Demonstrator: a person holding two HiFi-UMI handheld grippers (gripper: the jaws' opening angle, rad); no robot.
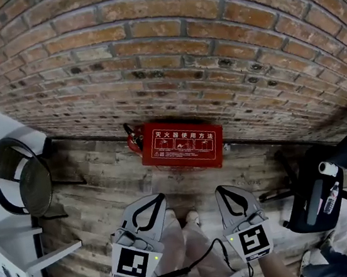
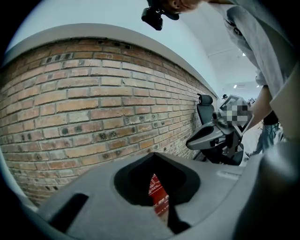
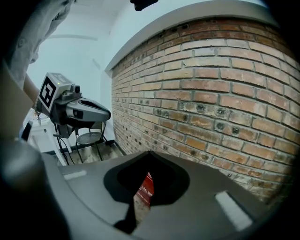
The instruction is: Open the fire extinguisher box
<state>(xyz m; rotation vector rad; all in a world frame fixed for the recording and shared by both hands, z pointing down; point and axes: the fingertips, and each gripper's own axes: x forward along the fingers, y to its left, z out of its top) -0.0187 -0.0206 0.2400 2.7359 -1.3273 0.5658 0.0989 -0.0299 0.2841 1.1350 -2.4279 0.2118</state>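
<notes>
A red fire extinguisher box [image 1: 181,145] lies on the wooden floor against the brick wall, its lid with white print closed. A red extinguisher part [image 1: 134,137] pokes out at its left end. My left gripper [image 1: 159,197] and right gripper [image 1: 220,190] hang side by side in front of the box, well short of it, both shut with nothing between the jaws. In the left gripper view the left gripper [image 2: 157,154] has its tips together, and a sliver of the red box [image 2: 158,191] shows behind them. The right gripper [image 3: 150,153] frames the red box [image 3: 146,190] the same way.
A black round-seated stool [image 1: 23,180] stands at the left by a white shelf [image 1: 26,258]. A black office chair [image 1: 320,192] stands at the right. The person's shoes [image 1: 191,217] rest on the floor between the grippers. The brick wall [image 1: 168,47] rises behind the box.
</notes>
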